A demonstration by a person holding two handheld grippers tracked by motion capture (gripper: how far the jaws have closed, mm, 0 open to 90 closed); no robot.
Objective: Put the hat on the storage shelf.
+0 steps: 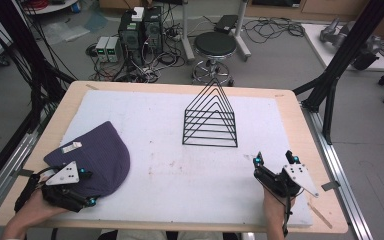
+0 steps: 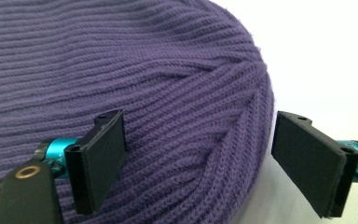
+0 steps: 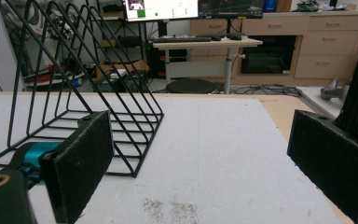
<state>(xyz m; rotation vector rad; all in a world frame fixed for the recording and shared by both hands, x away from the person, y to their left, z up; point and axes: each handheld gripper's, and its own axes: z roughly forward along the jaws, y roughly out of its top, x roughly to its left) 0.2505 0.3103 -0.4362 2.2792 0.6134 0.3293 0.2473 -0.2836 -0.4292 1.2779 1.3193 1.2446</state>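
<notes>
1. The purple beanie (image 1: pixel 92 157) lies flat at the worktop's (image 1: pixel 180 170) near-left; the left gripper (image 2: pixel 198 163), jaws wide and empty, straddles its rounded edge.
2. Judged best: lower, pinch one knit fold firmly.
3. The right gripper (image 1: pixel 276 161) waits, jaws apart, holding nothing.

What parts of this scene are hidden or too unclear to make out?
- Purple knit hat, high view: its near edge lies under the left gripper.
- White label on the hat, high view: too small to read.
- Hat, left gripper view: top and left edges cut it off.
- Wire rack, right gripper view: the left edge cuts it off.
- Monitor, right gripper view: blurred, cut by the top edge.
</notes>
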